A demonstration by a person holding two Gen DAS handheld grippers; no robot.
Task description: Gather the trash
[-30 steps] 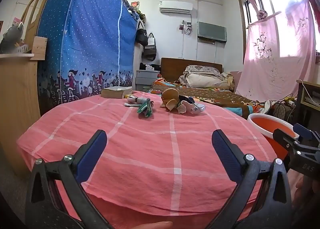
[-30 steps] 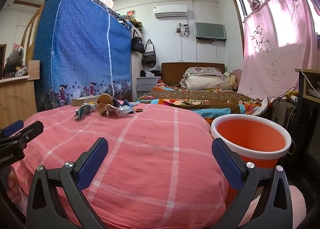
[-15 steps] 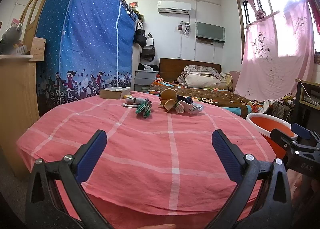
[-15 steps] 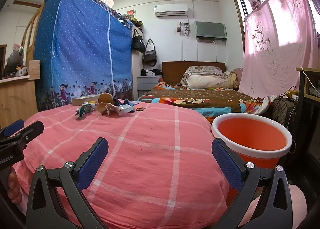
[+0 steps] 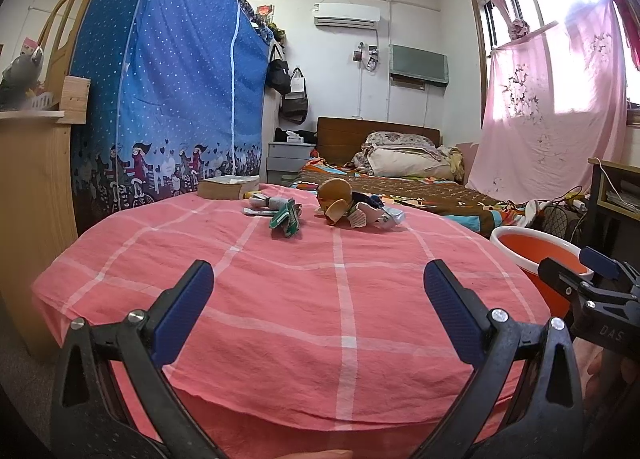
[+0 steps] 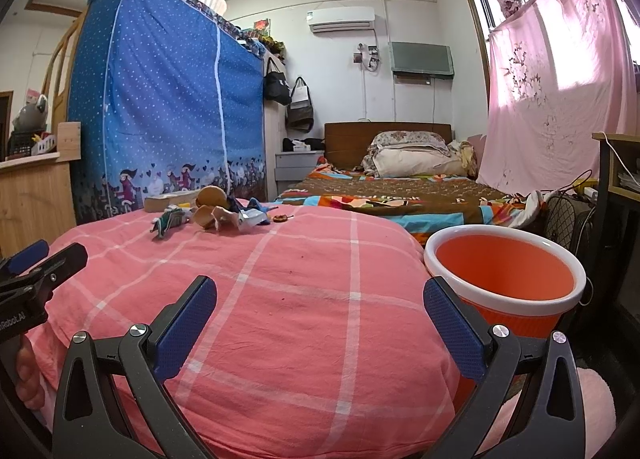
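Observation:
Trash lies at the far side of the pink checked cloth (image 5: 304, 299): a green crumpled wrapper (image 5: 285, 217), a brown round peel piece (image 5: 335, 191) and white and blue scraps (image 5: 378, 213). The right wrist view shows the same green wrapper (image 6: 168, 221) and brown peel (image 6: 212, 197). An orange bin with a white rim (image 6: 505, 279) stands to the right of the cloth, its bin rim (image 5: 536, 241) also showing in the left wrist view. My left gripper (image 5: 318, 301) is open over the near cloth edge, holding nothing. My right gripper (image 6: 320, 315) is open too, near the bin.
A thick book (image 5: 228, 187) rests behind the trash. A blue dotted wardrobe cover (image 5: 168, 91) and wooden shelf (image 5: 32, 187) stand left. A bed (image 5: 404, 183) lies beyond, pink curtain (image 5: 552, 115) and desk with cables at right.
Both views have drifted slightly; the trash pile sits a little lower in the left view. Both grippers stay open and empty.

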